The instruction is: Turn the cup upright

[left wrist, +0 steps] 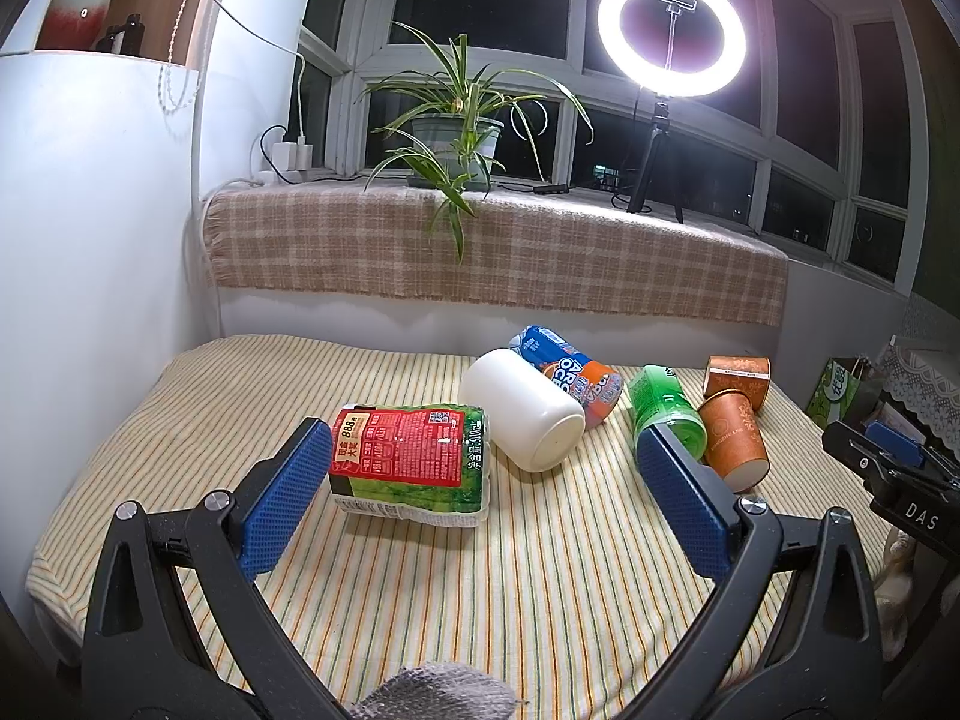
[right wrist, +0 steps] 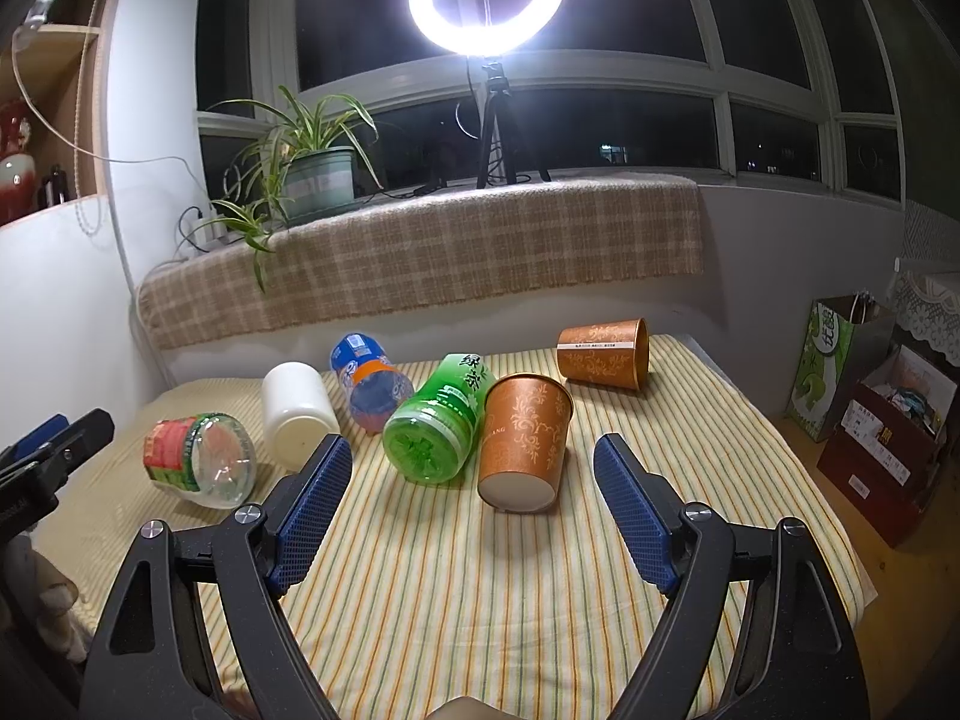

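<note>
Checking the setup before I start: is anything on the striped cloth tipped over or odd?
Yes. All six containers lie on their sides: two orange paper cups, white cup, green bottle, blue-orange bottle, red-labelled bottle. No spill visible. Both claws are open, holding nothing.

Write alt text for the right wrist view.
Open right gripper hovers before an orange paper cup lying on its side on a striped tablecloth, beside a toppled green plastic bottle.
</note>
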`<state>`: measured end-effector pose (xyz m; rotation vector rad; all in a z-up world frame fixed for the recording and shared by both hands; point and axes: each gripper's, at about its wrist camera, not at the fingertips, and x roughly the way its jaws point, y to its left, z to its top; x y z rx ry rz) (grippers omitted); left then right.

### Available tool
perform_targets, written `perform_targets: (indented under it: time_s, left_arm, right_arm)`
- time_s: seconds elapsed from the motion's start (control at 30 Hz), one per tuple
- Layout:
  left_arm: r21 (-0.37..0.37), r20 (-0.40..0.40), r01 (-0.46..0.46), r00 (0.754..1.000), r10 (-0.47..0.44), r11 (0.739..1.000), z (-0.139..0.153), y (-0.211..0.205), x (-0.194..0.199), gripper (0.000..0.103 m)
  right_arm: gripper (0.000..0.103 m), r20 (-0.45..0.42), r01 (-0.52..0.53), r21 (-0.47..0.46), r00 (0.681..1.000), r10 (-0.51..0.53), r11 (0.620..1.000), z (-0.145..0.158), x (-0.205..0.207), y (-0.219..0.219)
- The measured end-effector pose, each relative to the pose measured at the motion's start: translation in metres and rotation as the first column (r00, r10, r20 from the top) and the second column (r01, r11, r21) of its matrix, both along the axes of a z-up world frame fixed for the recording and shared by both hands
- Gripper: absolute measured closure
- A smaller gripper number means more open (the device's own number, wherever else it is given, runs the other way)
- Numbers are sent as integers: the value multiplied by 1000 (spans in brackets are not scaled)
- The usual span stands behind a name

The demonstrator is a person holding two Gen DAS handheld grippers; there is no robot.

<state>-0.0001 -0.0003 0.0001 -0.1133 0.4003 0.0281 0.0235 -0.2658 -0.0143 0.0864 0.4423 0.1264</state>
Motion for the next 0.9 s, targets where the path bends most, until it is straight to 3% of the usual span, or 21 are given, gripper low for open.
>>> perform_targets:
  time_s: [0.9]
  left_arm:
    - [0, -3, -4, 1000, 4, 1000, -4, 5, -1, 0]
  right_arm:
    - [20, -19, -5, 6, 1000, 5, 1000, -4, 2, 1]
